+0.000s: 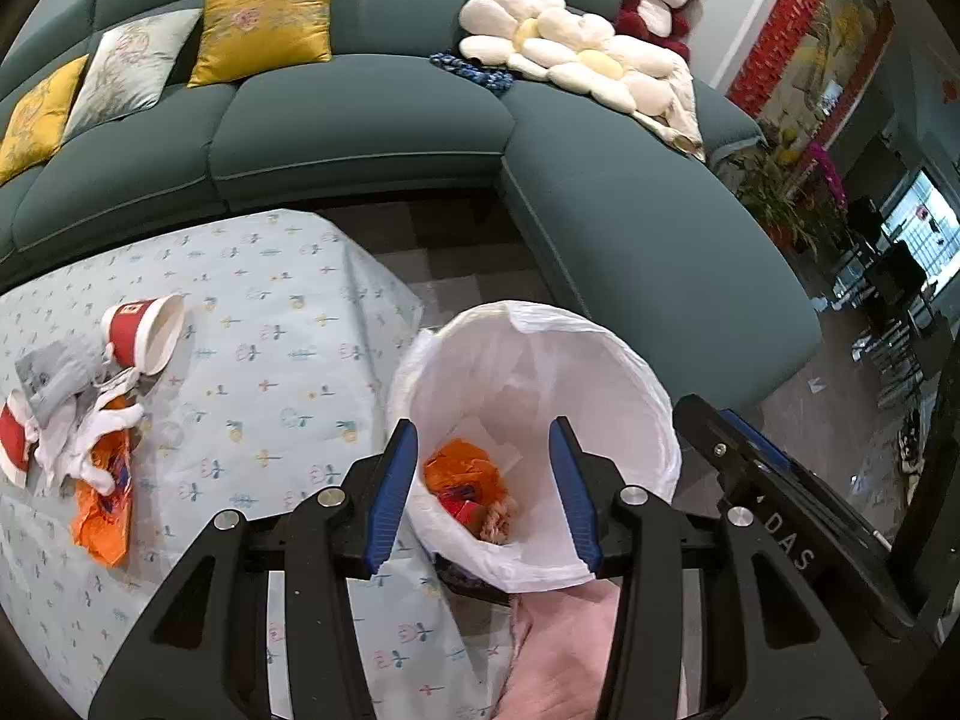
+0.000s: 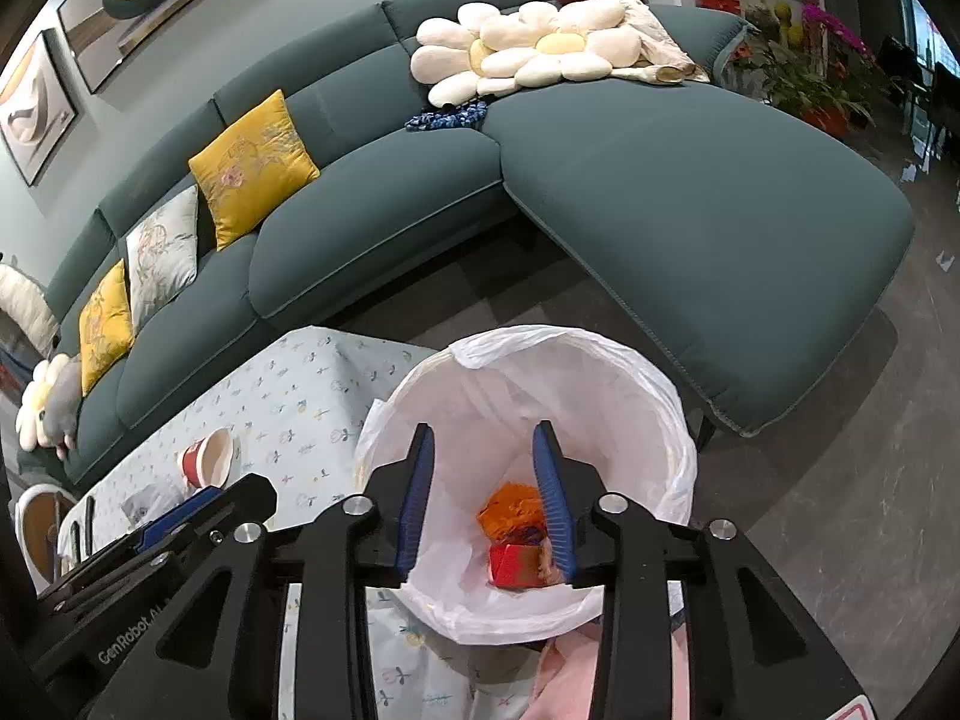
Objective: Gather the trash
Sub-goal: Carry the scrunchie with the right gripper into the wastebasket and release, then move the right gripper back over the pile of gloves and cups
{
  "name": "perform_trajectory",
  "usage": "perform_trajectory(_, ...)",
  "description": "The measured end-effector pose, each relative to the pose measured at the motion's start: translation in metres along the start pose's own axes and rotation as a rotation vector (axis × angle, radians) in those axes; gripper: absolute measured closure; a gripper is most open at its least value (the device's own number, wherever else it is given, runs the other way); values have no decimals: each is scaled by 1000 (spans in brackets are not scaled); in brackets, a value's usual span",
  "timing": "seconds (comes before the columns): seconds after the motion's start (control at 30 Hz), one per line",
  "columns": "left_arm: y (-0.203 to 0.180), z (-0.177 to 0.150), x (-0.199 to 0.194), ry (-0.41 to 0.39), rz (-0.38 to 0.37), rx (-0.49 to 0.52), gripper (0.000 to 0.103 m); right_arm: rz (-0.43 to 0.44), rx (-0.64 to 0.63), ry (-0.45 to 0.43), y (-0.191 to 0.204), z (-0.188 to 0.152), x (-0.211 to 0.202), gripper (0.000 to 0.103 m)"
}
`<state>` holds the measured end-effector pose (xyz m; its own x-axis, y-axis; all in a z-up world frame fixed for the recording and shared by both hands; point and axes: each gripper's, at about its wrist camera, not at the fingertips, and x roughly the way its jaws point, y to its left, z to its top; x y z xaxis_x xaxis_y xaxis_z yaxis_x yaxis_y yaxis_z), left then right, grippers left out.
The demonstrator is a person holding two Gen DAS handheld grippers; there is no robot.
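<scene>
A bin with a white liner (image 1: 600,372) (image 2: 630,384) stands beside the table, holding an orange wrapper (image 1: 465,468) (image 2: 510,504) and a red carton (image 2: 513,564). My left gripper (image 1: 486,438) is open and empty above the bin's mouth. My right gripper (image 2: 483,438) is open and empty above the bin too, and it shows at the right of the left wrist view. On the table lie a tipped red paper cup (image 1: 141,333) (image 2: 207,459), white crumpled tissue (image 1: 90,438), an orange wrapper (image 1: 105,510) and a grey packet (image 1: 57,375).
The table has a pale flowered cloth (image 1: 270,360) (image 2: 312,396). A teal corner sofa (image 1: 372,120) (image 2: 690,198) with cushions and plush toys stands behind. Pink cloth (image 1: 564,648) lies below the bin. Plants (image 1: 774,192) stand at the far right.
</scene>
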<state>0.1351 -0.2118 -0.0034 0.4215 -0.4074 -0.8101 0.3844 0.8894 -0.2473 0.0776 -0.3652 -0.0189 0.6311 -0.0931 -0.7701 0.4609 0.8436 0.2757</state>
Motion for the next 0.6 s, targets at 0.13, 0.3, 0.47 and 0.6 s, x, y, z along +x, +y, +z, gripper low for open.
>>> perform_trajectory(0.13,14,-3,-7,-9,15,-25,59,3,-19,8,11,-4,-1,66)
perform_trajectory(0.3,38,-7,-16,-18,33,-71,59,12,-45,15,28,-9,-3,63)
perform_trajectory(0.47,61,-13,-25,-33,58,-107,56,30,-73,22,47,-16,-6,60)
perform_trajectory(0.6,83,-18,-33,-41,74,-150,56,41,-107,33,66,-24,-7,59)
